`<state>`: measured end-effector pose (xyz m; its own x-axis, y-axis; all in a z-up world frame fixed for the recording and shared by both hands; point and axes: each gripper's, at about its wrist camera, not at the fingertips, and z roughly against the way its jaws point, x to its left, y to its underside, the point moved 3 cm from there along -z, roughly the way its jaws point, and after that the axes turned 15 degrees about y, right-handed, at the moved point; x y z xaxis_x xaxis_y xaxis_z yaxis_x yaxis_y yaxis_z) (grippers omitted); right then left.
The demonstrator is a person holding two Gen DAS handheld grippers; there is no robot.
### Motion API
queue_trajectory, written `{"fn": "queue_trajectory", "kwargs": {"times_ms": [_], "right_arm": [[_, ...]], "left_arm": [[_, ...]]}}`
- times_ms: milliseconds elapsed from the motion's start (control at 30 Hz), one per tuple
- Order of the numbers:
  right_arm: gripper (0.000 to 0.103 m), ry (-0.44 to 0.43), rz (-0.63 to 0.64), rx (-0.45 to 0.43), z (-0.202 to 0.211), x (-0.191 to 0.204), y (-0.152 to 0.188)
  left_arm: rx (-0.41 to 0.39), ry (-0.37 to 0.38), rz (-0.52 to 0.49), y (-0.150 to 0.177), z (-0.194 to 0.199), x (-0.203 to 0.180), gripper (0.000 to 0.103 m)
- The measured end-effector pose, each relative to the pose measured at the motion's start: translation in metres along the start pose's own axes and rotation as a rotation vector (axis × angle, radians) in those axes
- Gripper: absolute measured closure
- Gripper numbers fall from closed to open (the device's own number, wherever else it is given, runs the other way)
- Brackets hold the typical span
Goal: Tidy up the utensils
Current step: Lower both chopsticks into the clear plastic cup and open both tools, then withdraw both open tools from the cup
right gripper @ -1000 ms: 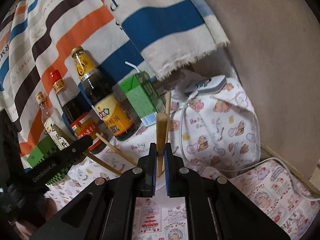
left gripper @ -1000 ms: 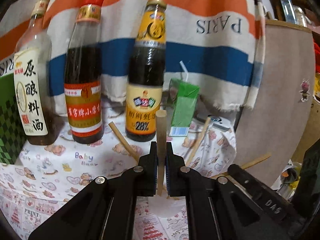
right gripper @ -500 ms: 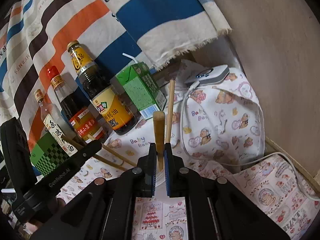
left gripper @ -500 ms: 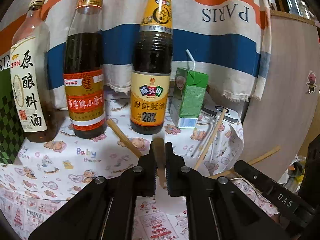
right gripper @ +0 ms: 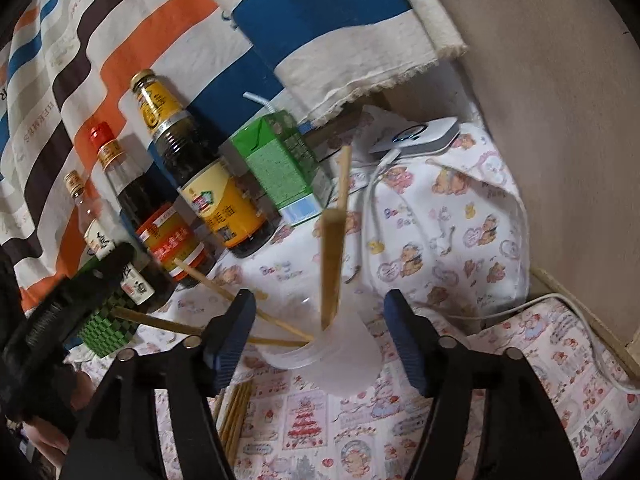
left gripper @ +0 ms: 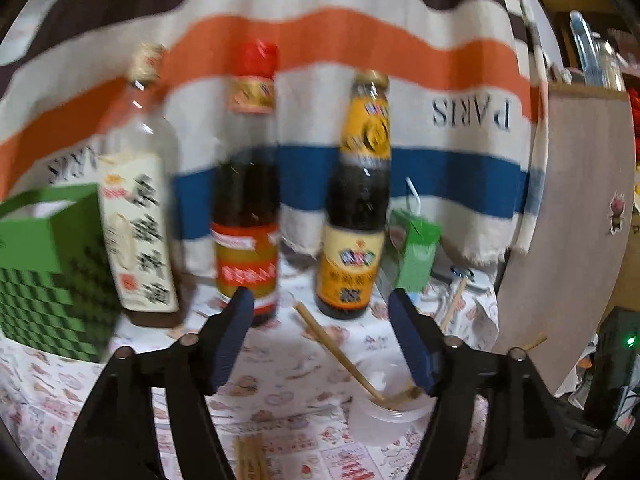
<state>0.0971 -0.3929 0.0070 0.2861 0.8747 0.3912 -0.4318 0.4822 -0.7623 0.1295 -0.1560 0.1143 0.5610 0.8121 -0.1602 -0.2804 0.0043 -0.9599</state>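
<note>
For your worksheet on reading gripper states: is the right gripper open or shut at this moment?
Open. The right gripper has its blue pads spread wide apart, and the chopstick between them stands free in the plastic cup, touching neither pad.

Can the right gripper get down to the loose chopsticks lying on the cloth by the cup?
Probably yes. The right gripper is open and empty, and the loose chopsticks lie uncovered left of the cup, below its left finger.

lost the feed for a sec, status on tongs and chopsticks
Both tongs open, left, right. Chopsticks standing in cup. More chopsticks loose on cloth. Nothing blocking.
</note>
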Motion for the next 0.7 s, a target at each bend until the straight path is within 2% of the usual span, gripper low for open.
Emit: {"fn": "queue_trajectory", "kwargs": {"times_ms": [67,200,433,567,700], "right_arm": [[0.03,-0.002,0.022,0.018,-0.001,0.006,0.003],[0.019,0.0,0.067,0.032,-0.003,0.023,0.016],[0.017,-0.012,0.165,0.017,0.009,0.05,0.029],[0.017,-0.027,0.185,0.027,0.013,0.058,0.035],[0.017,-0.037,0.227,0.078,0.01,0.071,0.046]], "left_arm": [[-0.018,-0.011,-0.018,-0.003,0.011,0.002,0.03],[-0.05,-0.047,-0.061,-0.003,0.036,0.008,0.022],[-0.059,-0.081,-0.062,0.015,0.08,0.026,0.004],[-0.047,-0.113,-0.084,0.027,0.102,0.034,0.002],[-0.026,-0.133,-0.021,0.041,0.121,0.045,0.001]]}}
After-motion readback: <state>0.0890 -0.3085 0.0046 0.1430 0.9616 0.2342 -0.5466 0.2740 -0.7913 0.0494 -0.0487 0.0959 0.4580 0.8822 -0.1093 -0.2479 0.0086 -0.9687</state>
